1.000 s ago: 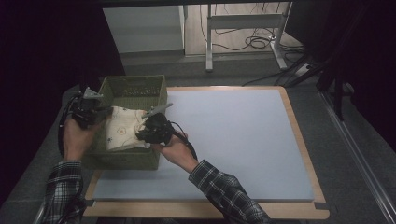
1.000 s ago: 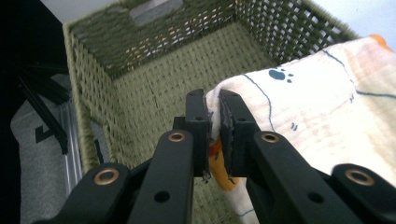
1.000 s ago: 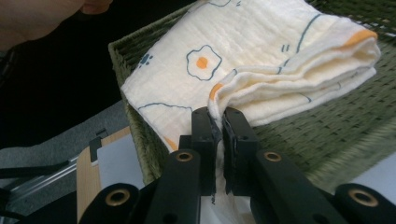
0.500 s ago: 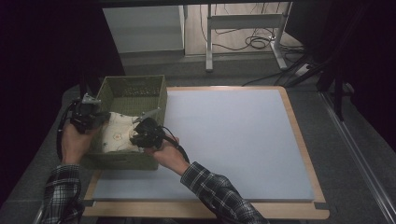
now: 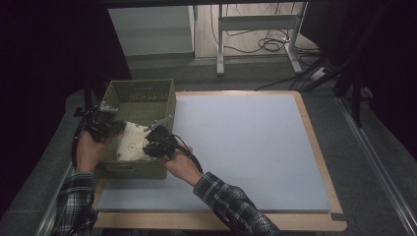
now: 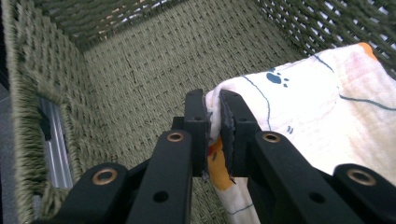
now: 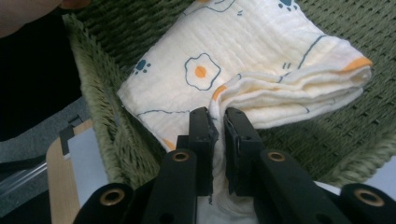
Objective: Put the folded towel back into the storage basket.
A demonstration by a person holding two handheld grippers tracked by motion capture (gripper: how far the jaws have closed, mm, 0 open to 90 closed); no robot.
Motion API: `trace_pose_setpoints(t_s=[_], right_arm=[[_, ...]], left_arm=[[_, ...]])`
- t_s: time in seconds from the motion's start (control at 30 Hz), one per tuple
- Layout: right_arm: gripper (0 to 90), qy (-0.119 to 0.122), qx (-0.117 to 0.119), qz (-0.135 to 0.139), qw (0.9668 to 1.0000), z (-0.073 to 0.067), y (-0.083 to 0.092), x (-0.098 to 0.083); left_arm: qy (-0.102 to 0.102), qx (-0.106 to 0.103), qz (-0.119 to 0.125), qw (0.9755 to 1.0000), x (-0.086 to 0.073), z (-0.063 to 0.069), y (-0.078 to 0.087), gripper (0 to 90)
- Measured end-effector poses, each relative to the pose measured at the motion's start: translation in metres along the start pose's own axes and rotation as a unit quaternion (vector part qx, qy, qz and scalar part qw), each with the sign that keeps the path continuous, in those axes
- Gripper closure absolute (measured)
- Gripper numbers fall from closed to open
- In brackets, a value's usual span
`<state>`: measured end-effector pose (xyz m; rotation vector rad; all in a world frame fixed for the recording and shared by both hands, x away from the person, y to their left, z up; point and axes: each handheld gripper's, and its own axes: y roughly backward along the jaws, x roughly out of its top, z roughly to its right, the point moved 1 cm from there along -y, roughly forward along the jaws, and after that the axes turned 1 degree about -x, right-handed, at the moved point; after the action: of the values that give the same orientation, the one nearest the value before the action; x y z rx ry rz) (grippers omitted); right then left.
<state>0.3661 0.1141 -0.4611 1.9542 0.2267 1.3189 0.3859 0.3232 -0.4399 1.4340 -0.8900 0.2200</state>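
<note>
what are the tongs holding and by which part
Both hold the folded cloth inside the basket: the left tongs pinch a folded edge, the right tongs pinch a folded corner.
</note>
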Motion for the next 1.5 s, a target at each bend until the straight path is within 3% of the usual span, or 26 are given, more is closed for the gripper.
trace_pose_setpoints(t_s=[0.13, 0.4, 0.77, 1.1, 1.5], right_arm=[[70.3, -0.002, 0.011, 0.007, 0.9999, 0.001, 0.000, 0.001], [64.8, 0.005, 0.002, 0.021, 0.9998, 0.007, 0.008, 0.004], [53.6, 0.045, -0.009, 0.038, 0.9982, 0.007, 0.022, 0.005], [35.6, 0.066, -0.016, 0.054, 0.9962, 0.014, 0.037, 0.004], [27.1, 0.063, -0.022, 0.061, 0.9959, 0.034, 0.061, -0.008]], left_arm=[[0.003, 0.004, 0.001, 1.0000, -0.001, 0.000, -0.003, 70.2], [0.015, -0.002, 0.022, 0.9996, 0.001, -0.001, 0.002, 60.8], [0.020, -0.004, 0.037, 0.9991, 0.007, 0.008, -0.001, 46.0], [0.036, -0.026, 0.053, 0.9976, 0.015, 0.018, -0.005, 29.6], [0.048, -0.062, 0.060, 0.9952, 0.028, 0.034, -0.012, 17.2]])
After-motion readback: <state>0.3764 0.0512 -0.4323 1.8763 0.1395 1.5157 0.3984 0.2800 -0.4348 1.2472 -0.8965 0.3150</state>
